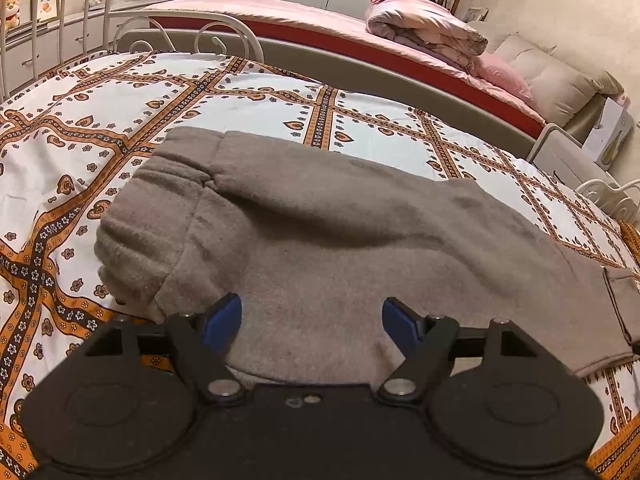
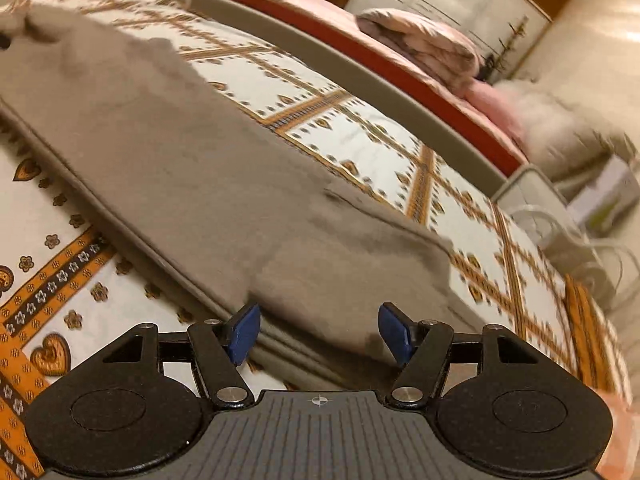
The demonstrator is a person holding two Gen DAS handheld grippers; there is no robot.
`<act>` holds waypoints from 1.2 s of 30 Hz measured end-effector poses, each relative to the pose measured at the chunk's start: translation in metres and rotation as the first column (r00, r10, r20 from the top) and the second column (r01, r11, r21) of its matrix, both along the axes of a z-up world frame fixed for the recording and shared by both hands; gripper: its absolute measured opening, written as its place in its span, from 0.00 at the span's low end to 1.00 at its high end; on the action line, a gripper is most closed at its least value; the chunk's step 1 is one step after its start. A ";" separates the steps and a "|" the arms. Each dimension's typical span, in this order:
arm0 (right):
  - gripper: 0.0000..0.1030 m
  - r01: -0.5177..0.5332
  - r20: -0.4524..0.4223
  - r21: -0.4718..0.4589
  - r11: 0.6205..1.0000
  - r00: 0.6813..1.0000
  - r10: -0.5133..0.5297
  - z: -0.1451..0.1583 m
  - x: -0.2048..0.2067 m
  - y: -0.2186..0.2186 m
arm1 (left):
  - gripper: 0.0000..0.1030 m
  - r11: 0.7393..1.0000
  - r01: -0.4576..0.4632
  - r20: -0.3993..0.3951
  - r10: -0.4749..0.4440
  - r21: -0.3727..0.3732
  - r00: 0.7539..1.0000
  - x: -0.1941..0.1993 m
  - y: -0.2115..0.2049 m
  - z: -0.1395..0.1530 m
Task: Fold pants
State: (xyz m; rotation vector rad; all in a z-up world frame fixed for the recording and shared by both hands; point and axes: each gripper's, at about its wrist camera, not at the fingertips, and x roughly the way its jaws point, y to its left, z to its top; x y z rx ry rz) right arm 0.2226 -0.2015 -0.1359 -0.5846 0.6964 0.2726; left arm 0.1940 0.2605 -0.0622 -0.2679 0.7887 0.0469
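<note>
One fold done: pants lay leg over leg on the bedsheet.
Left gripper: fingers spread, empty.
Right gripper: fingers spread, empty.
Left to do: folding lengthwise, probably.

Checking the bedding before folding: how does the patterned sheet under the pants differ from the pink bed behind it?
The sheet is white with orange heart-and-flower bands; the pink bed is plain. The sheet carries the grey pants; the pink bed carries a folded quilt. Both lie smooth.
</note>
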 end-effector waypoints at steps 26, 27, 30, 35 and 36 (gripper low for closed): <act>0.06 0.667 -0.328 0.716 0.207 0.584 -0.742 0.038 0.019 -0.251 | 0.68 1.000 0.026 0.000 -0.026 0.017 1.000 -0.004 -0.002 -0.001; 0.07 0.674 -0.376 0.729 0.121 0.542 -0.751 0.030 0.011 -0.270 | 0.68 0.999 0.026 -0.001 -0.026 0.019 1.000 -0.004 -0.002 -0.002; 0.07 0.665 -0.480 0.746 -0.033 0.504 -0.718 0.016 -0.013 -0.303 | 0.71 0.999 0.026 -0.004 -0.026 0.027 1.000 -0.002 -0.004 -0.002; 0.12 0.598 -0.461 0.802 -0.016 0.601 -0.654 0.024 -0.021 -0.304 | 0.76 0.999 0.021 -0.013 -0.020 0.045 1.000 0.001 -0.010 -0.002; 0.31 0.592 -0.474 0.806 -0.025 0.619 -0.626 0.022 -0.018 -0.302 | 0.76 0.999 0.017 -0.015 -0.016 0.051 1.000 0.002 -0.012 -0.002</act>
